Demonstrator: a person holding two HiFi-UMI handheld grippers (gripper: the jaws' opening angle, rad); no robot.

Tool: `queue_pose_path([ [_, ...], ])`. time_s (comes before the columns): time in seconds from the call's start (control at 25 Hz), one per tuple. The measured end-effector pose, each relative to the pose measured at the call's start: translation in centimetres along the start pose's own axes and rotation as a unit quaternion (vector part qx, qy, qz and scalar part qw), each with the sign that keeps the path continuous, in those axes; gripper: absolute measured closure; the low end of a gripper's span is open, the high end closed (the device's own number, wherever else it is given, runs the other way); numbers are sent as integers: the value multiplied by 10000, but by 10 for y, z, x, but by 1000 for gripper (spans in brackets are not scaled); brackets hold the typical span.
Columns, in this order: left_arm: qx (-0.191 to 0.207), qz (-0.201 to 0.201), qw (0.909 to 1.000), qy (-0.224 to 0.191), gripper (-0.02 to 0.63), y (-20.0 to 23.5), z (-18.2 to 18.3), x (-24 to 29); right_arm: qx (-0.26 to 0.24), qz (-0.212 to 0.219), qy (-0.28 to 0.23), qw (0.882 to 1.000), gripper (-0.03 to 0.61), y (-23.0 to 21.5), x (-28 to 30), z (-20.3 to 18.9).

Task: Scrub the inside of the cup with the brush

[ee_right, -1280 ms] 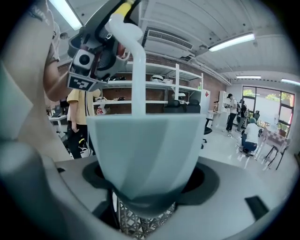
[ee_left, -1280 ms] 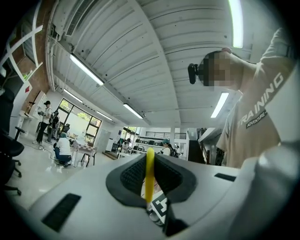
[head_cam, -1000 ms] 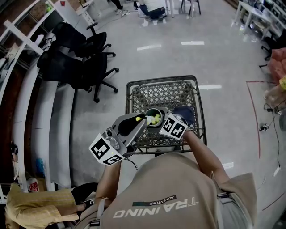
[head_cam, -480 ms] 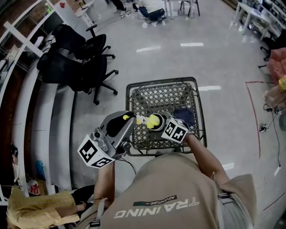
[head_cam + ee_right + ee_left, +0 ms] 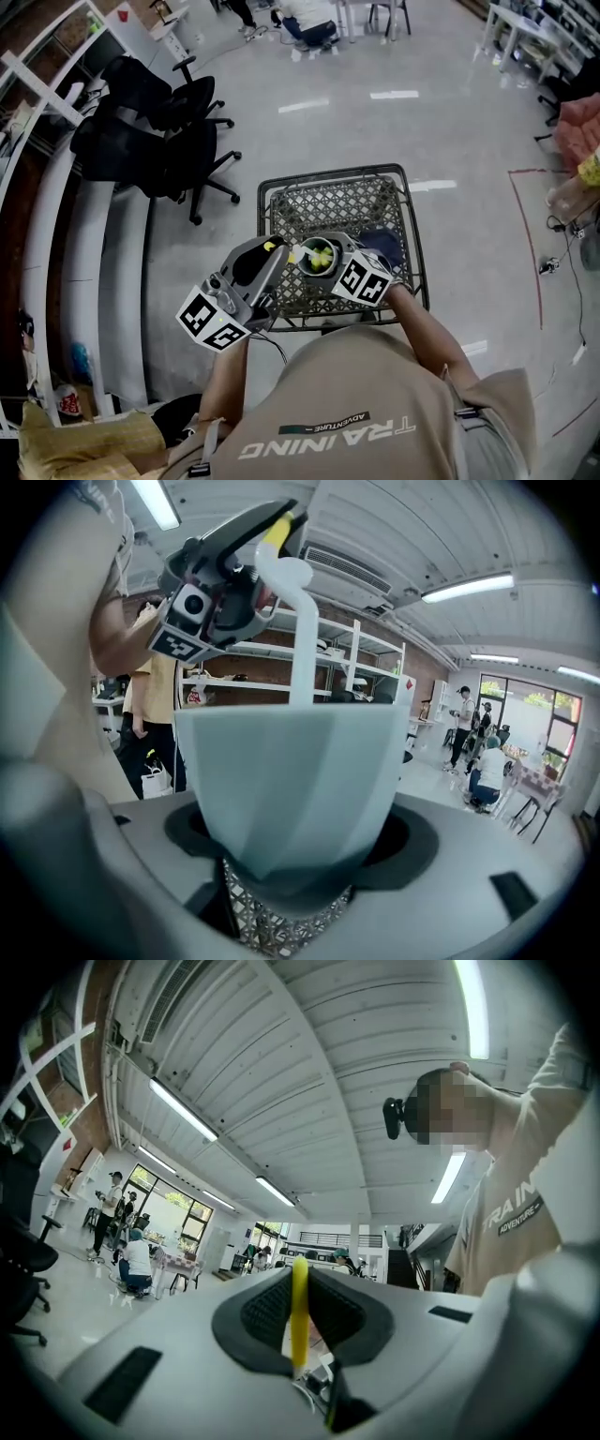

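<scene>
Pale blue faceted cup [image 5: 291,771] clenched in right tool [image 5: 296,853], grey wire mesh cart [image 5: 339,202] below the cup, left tool [image 5: 270,253] beside the cup gripping yellow-handled white brush [image 5: 299,1299], bristle head inside the cup

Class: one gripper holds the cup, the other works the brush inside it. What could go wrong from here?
1. The left gripper pinches the brush by its thin yellow handle only; hard scrubbing could twist it loose.
2. The right gripper holds the cup in the air over the mesh cart; sideways brush pressure might lever it out and drop it.
</scene>
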State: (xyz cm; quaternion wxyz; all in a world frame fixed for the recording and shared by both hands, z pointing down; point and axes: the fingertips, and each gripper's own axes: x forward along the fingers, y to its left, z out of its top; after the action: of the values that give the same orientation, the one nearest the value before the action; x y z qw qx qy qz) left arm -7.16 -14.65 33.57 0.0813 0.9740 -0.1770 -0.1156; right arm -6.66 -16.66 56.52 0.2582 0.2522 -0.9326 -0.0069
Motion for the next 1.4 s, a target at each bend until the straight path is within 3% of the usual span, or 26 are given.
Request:
queue_pose_path([
  [0.28,-73,420,9991,-38,563,11,-2,-19,159,-78,-226,9996,190,0,-2,-2],
  [0.48,-15,600,9982,20,562,14,-4,-32,177,47,-116,9998,190,7,6,-8],
  [0.76,47,679,9977,-61,563,14,6,-43,261,33,62,9996,190,6,11,-23],
  [0.96,247,601,9975,-284,563,8,35,-53,335,-26,96,9994,190,8,12,-31],
  [1.2,484,442,9968,-457,563,2,58,-58,595,63,-444,9972,190,8,17,-29],
  [1.4,505,511,9965,-420,563,2,54,-66,700,234,-109,9972,190,18,27,-63],
])
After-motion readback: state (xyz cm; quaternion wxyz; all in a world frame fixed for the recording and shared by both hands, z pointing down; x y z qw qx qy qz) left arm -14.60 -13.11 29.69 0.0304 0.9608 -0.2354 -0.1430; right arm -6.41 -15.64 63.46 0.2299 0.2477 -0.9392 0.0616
